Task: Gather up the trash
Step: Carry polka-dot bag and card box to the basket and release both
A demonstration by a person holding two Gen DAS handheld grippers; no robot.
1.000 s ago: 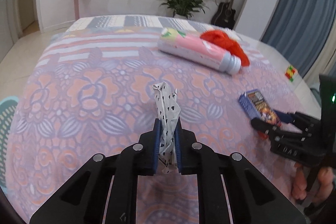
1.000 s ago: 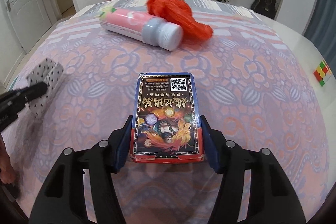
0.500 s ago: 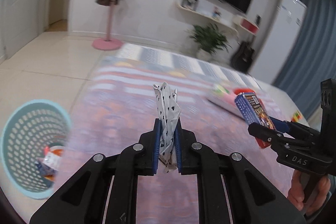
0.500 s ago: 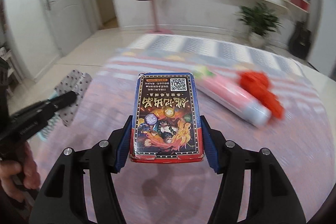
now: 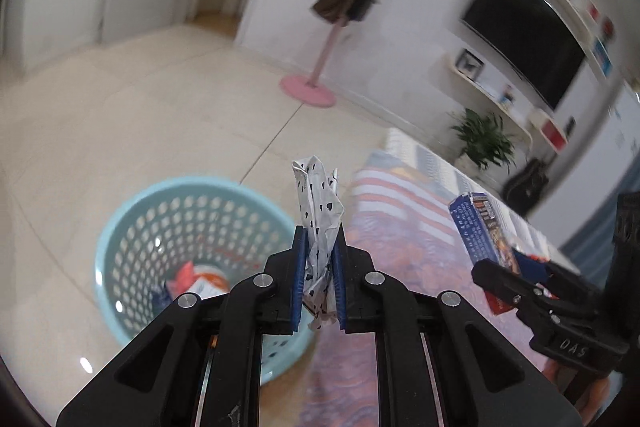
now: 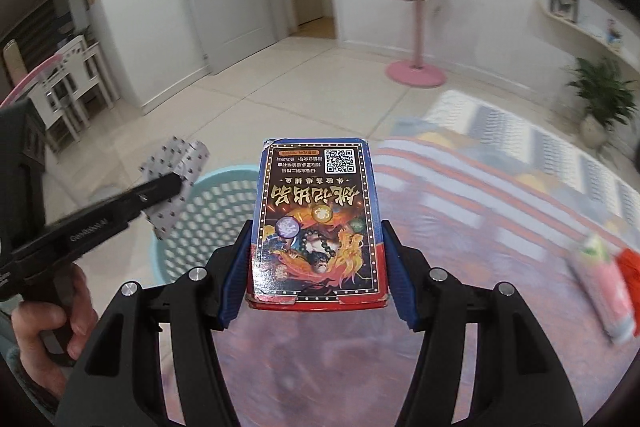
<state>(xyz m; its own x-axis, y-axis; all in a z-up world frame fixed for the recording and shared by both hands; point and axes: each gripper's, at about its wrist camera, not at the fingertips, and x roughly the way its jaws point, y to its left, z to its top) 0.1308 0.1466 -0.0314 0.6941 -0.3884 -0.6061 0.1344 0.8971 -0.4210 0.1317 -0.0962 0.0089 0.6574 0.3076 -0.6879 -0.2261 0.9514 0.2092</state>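
Observation:
My left gripper [image 5: 318, 259] is shut on a crumpled white wrapper with black hearts [image 5: 318, 203], held upright at the bed's left edge beside a light blue perforated basket [image 5: 132, 223] on the floor. The basket holds some orange and white trash [image 5: 200, 281]. My right gripper [image 6: 316, 267] is shut on a blue and red printed box [image 6: 318, 219], carried above the bed. In the left wrist view that box [image 5: 480, 231] and right gripper [image 5: 516, 275] show at the right. In the right wrist view the wrapper [image 6: 176, 179] and left gripper [image 6: 156, 191] hang over the basket [image 6: 216, 207].
The bed with its pink floral cover [image 6: 460, 207] fills the right side. A pink bottle [image 6: 604, 279] and a red cloth [image 6: 630, 267] lie on it far right. A pink coat stand [image 5: 316, 83] with bags, a potted plant [image 5: 484, 139] and tiled floor [image 5: 120, 115] lie beyond.
Both grippers have swung left from over the bed toward its edge, each keeping its item. The basket has come from the far left edge to just below the left gripper.

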